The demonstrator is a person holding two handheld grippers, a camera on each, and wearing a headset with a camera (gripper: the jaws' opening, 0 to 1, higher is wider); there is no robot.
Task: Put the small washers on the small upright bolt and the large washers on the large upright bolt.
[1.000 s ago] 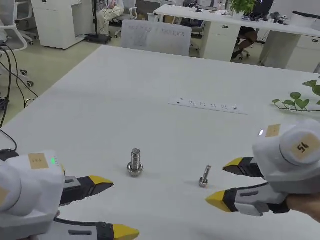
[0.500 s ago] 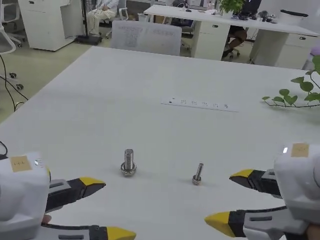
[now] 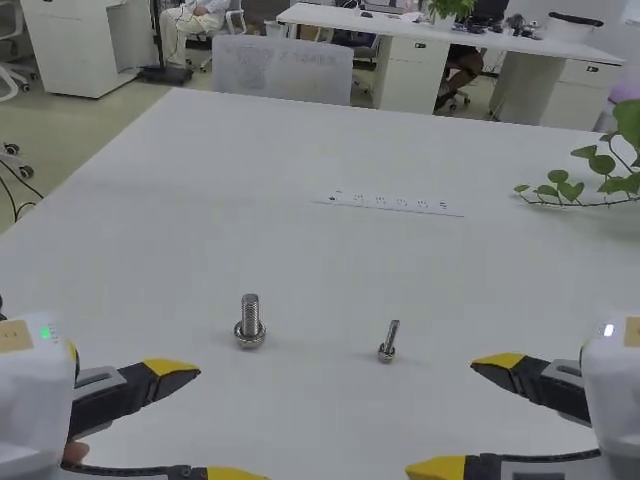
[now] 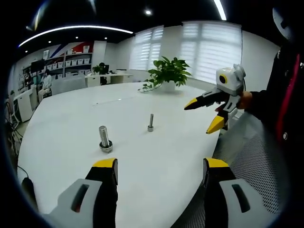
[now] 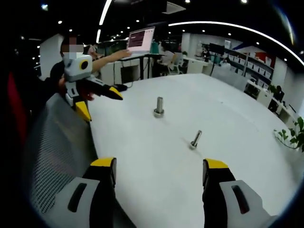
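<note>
Beyond the released, empty jaws, the large upright steel bolt (image 3: 249,321) stands nearer the left gripper (image 3: 215,422), the small upright steel bolt (image 3: 388,341) nearer the right gripper (image 3: 443,415).

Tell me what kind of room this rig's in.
Most likely an open-plan office: a long white table with a power strip on it, more desks behind, and a potted plant near window blinds.

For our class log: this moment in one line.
left gripper open, empty | right gripper open, empty | large bolt, small bolt upright on table
</note>
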